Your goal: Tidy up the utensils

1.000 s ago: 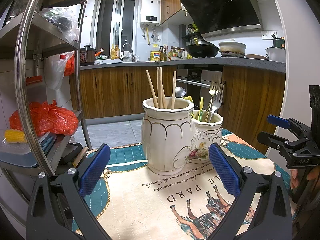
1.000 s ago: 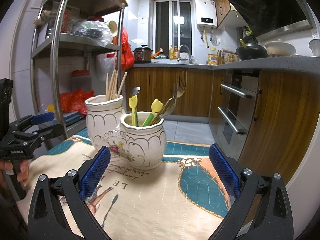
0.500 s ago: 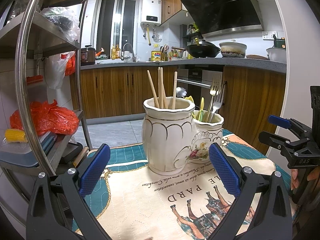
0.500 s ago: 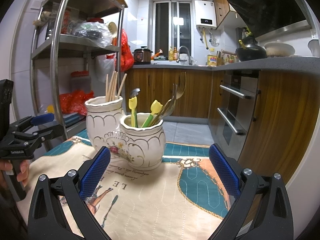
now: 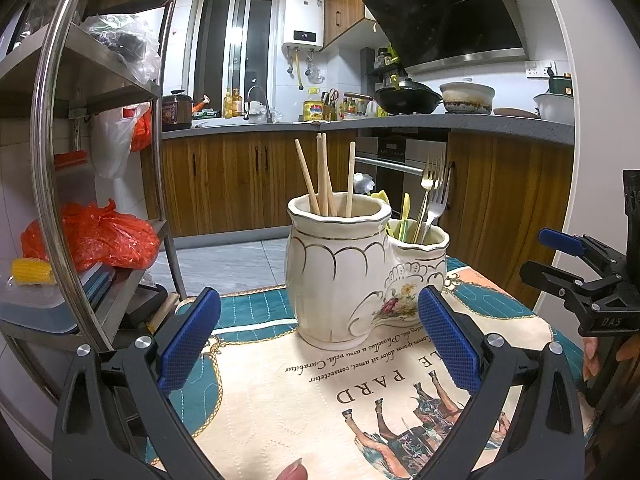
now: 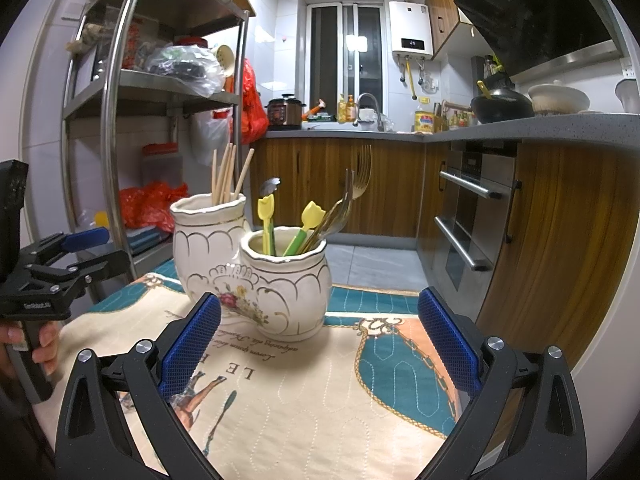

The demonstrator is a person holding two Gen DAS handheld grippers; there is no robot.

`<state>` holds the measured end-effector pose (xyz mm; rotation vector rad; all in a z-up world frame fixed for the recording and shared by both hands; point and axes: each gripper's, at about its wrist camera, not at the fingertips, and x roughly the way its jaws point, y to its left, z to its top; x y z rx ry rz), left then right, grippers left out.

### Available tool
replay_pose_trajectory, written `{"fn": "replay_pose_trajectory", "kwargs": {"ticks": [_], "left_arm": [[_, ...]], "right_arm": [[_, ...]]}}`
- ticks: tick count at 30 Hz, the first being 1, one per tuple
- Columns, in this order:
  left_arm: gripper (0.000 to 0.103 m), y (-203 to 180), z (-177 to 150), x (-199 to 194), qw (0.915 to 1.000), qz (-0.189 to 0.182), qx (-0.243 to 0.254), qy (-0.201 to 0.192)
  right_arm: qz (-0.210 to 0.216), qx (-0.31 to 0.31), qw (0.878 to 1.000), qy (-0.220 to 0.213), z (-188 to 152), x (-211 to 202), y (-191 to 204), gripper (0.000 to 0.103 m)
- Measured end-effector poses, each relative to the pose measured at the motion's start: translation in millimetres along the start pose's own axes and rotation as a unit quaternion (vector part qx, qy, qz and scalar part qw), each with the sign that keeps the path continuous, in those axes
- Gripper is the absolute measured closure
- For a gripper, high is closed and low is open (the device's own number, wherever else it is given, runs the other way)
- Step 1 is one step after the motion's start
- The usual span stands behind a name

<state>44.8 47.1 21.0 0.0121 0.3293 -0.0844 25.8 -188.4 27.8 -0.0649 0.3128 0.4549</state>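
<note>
I read this as done or near done, both tools parked. My left gripper (image 5: 318, 342) hangs low over the tablecloth (image 5: 280, 408), blue pads spread wide, nothing between them. My right gripper (image 6: 318, 344) is the same: jaws wide apart, empty, aimed at the holder from the other side. Each shows at the edge of the other's view, fingers apart there too, held off to the side by a hand (image 6: 28, 344) so the middle of the table stays free

The utensils sit in a two-pot ceramic holder (image 5: 360, 272), cream with gold trim, pots joined side by side, upright near the far edge of the cloth

- taller pot (image 6: 208, 236): wooden chopsticks (image 5: 324, 176) only, tips down, leaning on the rim so they fan out
- shorter pot (image 6: 286, 276): gold forks (image 6: 360, 176), two tulip-topped yellow and green utensils (image 6: 266, 220), and what looks like a spoon bowl (image 6: 270, 186) behind them, partly hidden so I can't confirm

Sorting by type makes sense: long thin sticks go in the deep pot for support, shorter handled pieces in the shallow one where the heads stay reachable. I see nothing loose on the cloth in either view; the fork-like shape near the bottom of the right view is printed on it

Risk if I go back in: the forks lean well out over the short pot's rim, so an approach from my right side could snag them. I'd come in from above with the jaws apart
</note>
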Motion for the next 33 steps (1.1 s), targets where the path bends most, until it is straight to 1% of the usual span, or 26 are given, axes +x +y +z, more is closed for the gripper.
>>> {"fn": "replay_pose_trajectory", "kwargs": {"ticks": [14, 25, 33], "left_arm": [[0.006, -0.2, 0.9, 1.3, 1.0, 0.006, -0.001, 0.003], [0.006, -2.4, 1.8, 0.6, 0.9998, 0.019, 0.001, -0.001], [0.006, -2.8, 1.3, 1.1, 0.9998, 0.019, 0.001, -0.001]], "right_arm": [[-0.001, 0.001, 1.0, -0.001, 0.9, -0.8, -1.0, 0.005], [-0.001, 0.001, 1.0, -0.001, 0.9, -0.9, -1.6, 0.005], [-0.001, 0.001, 1.0, -0.001, 0.8, -0.7, -1.4, 0.005]]}}
